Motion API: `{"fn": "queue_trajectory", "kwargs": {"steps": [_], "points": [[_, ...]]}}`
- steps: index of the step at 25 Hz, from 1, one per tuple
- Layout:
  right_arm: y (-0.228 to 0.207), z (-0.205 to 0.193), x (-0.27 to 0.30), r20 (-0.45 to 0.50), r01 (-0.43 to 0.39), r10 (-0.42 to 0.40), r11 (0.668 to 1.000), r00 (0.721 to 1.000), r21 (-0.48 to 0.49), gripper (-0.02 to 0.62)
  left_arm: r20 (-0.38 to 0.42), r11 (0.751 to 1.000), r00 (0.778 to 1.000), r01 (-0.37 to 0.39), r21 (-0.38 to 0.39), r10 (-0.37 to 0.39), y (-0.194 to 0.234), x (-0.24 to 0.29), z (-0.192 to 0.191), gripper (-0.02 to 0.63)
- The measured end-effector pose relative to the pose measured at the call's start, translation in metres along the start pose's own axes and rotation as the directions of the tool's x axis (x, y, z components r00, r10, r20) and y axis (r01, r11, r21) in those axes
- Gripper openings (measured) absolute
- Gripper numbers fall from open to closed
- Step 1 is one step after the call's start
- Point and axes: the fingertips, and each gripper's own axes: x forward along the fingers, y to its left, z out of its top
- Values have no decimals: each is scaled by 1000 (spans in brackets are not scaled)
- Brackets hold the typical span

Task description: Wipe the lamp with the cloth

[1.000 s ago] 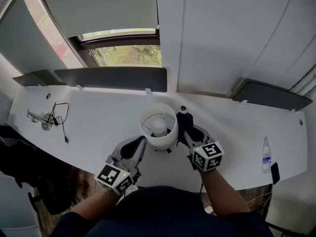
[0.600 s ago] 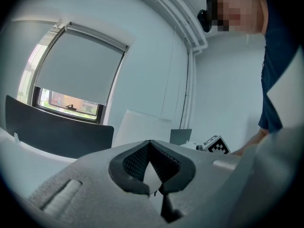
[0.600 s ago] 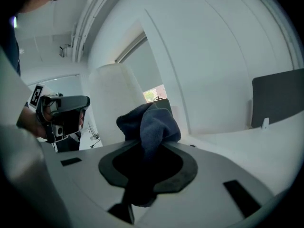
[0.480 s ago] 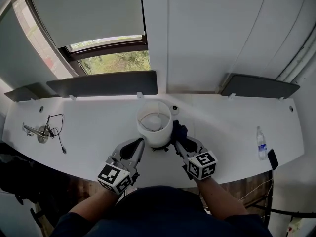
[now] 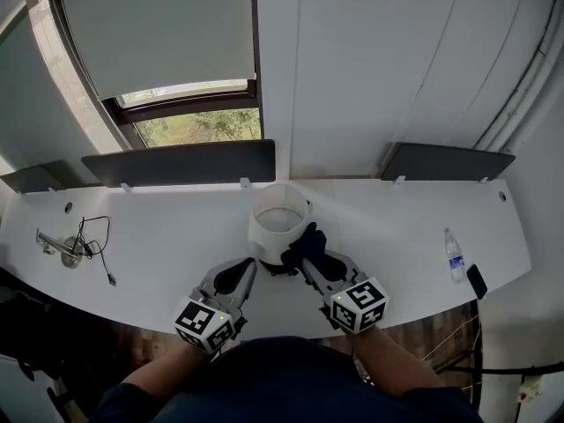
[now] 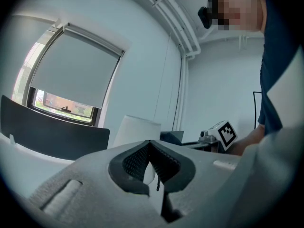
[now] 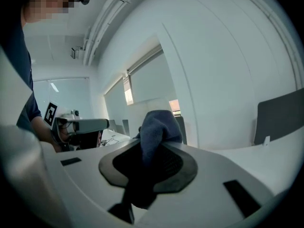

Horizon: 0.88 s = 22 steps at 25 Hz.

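Head view puts the long white desk point(image 5: 167, 227) across your field, with a metal fitting point(image 5: 55, 247) and a thin black cable point(image 5: 99, 236) lying at its far left. Moving right, your left gripper point(image 5: 248, 264) lies low over the desk near its front edge. It points forward and a little right, at the foot of the lamp point(image 5: 273, 236), with its tips just beside the shade. In the left gripper view, its jaws are together at the tips and grip nothing. The white shade rises just past them.

The lamp stands near the middle of the desk, between your two grippers. Its long axis is upright, and the open top of the round shade faces up at your head camera.

A dark blue cloth point(image 5: 305, 239) is bunched against the lower right side of the shade. Your right gripper point(image 5: 307, 256) points forward and left toward the lamp. In the right gripper view, its jaws are clamped on the cloth point(image 7: 159, 127). The free end of the cloth stands up out of the pads, and a darker fold hangs below them.

Well to the right, a small clear bottle point(image 5: 455, 256) lies on the desk. A dark phone point(image 5: 477, 281) sits just beside the bottle at the desk's edge.
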Motion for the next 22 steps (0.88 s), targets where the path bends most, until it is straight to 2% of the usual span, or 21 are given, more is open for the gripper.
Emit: {"fn": "queue_trajectory", "kwargs": {"steps": [7,22], "points": [[18,49,-5,87,5,-1,999,996,-53,87,21,999,999,36,-1,-36,-6,-14,5,3],[88,83,-35,186,-71,82,995,979,-64,87,54,995,993,103,-2,-103,-25,-51,26,3]]}}
